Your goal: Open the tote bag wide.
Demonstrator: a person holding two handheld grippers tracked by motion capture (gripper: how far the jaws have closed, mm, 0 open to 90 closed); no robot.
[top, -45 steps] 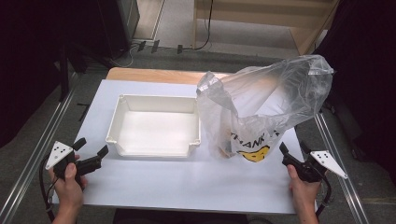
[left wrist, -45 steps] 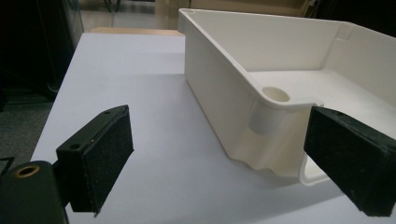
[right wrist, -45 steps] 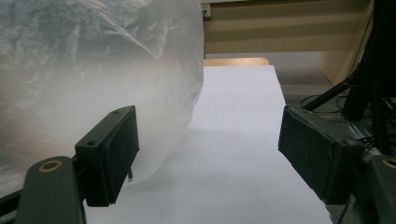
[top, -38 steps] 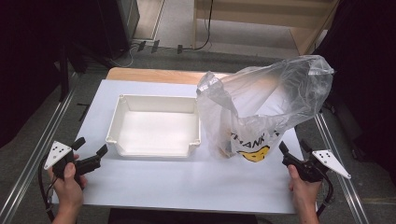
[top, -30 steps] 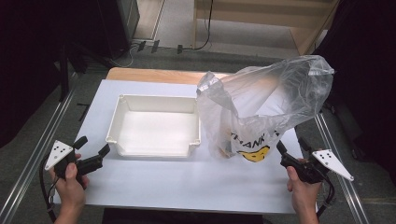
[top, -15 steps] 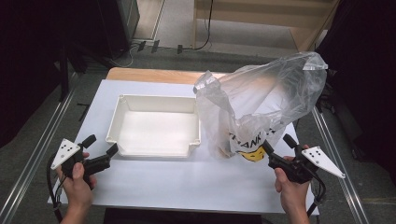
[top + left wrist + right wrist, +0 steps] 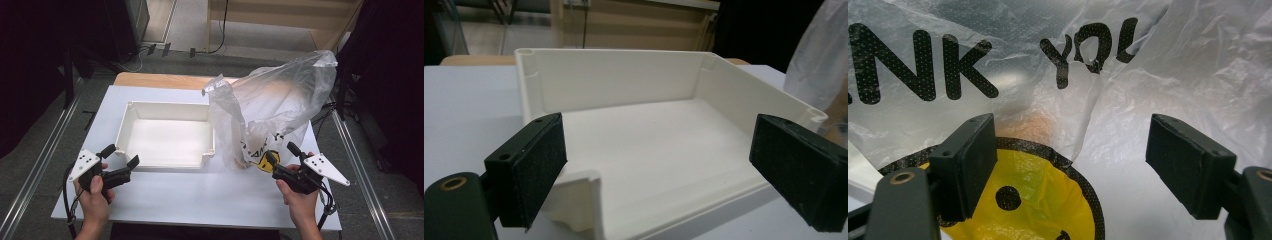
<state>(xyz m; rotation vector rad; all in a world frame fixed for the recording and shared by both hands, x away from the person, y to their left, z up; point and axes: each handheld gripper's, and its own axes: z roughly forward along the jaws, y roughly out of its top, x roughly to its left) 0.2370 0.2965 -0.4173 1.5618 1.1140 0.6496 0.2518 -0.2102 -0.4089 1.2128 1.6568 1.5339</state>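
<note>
High view: the clear plastic bag (image 7: 272, 112) stands puffed up on the white surface (image 7: 200, 192), just beside the right wall of the shallow white tray (image 7: 167, 135). Something sits inside near its base, too veiled by the film to identify. The right tongs (image 7: 280, 156) lie close against the bag's printed lower front. Their jaws are apart and have just been drawing in slightly, with no film pinched between them. The left tongs (image 7: 121, 156) are at the tray's near left corner, jaws apart, holding nothing. Risk: the bag is light and unsupported, so a push from the right tongs is likely to slide or topple it rather than secure a grip.

Left gripper view: the left tongs (image 7: 664, 165) straddle the tray's (image 7: 649, 150) near rim, pads clear of it on both sides. Risk: closing here would catch only the low lip. The tray may tilt or skid towards the bag if pulled.

Right gripper view: the right tongs (image 7: 1073, 165) face the bag (image 7: 1158, 75) at the yellow smiley print (image 7: 1043, 205), pads spread, film ahead of them but not clamped. Risk: the film is thin and slack, so a shallow bite could slip off or tear it. A deep bite could trap the contents behind it, and lifting by one fold could spill them.
</note>
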